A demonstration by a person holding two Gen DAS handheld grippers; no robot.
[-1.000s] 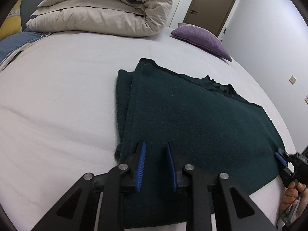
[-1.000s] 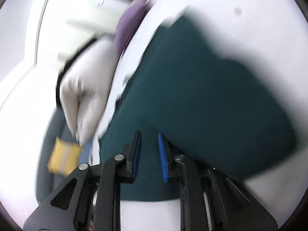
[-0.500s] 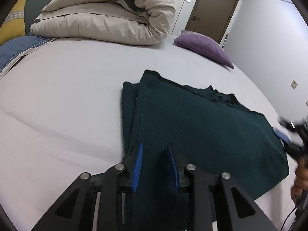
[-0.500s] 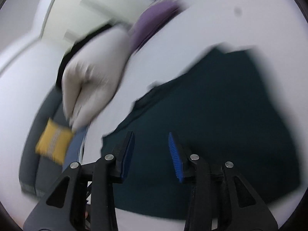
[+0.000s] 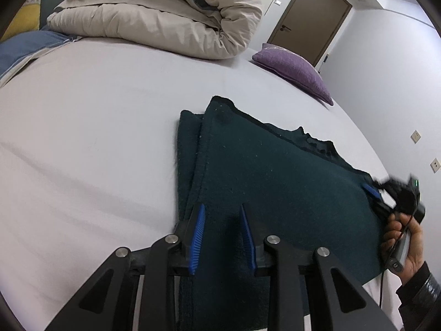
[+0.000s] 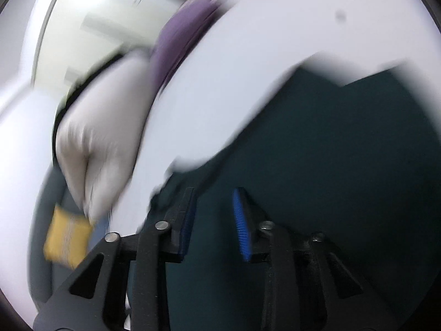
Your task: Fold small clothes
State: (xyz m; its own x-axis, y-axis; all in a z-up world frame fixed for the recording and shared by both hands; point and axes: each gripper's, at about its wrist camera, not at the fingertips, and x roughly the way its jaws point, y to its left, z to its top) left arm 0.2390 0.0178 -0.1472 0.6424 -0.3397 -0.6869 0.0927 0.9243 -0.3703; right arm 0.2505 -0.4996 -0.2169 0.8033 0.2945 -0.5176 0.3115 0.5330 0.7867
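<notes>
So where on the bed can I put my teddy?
The widest bare sheet lies left of the green sweater, below the rolled duvet. A smaller strip runs between sweater and purple pillow. Near the right tongs it's crowded.

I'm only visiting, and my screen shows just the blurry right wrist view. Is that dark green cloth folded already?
Observer: Partly. The left wrist view shows the dark green knitted garment flat on the white bed sheet, with a second layer showing along its left edge.
Visitor: Where's the other gripper?
Observer: The left gripper is open at the garment's near left part.
Visitor: And mine?
Observer: The right gripper is at the garment's right edge.
</notes>
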